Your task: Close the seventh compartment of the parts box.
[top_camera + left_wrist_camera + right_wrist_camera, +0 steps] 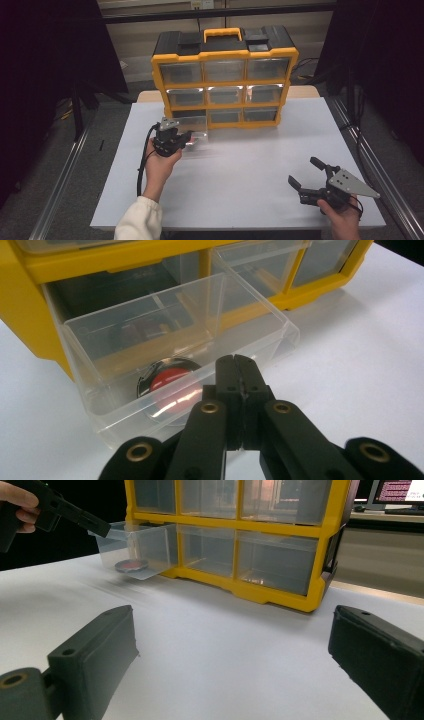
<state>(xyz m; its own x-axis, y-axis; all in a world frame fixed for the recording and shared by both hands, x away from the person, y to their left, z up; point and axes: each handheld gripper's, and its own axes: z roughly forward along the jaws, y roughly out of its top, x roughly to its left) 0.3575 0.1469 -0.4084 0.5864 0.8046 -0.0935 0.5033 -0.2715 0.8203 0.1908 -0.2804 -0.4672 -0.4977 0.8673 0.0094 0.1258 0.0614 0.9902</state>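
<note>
Clear plastic drawer (165, 355) stands pulled out, left hand-held gripper (241, 371) clamped on its front rim; right hand-held gripper (307, 174) wide open, empty. Next: retrieve red disc (167, 385).

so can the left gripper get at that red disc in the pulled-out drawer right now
Probably yes. The drawer is pulled out with its top open, and the red disc lies near its front wall, just beyond the left gripper. The jaws are shut, so they would have to open first.

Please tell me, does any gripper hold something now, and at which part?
The left gripper pinches the front rim of the clear plastic drawer. The right gripper holds nothing.
</note>
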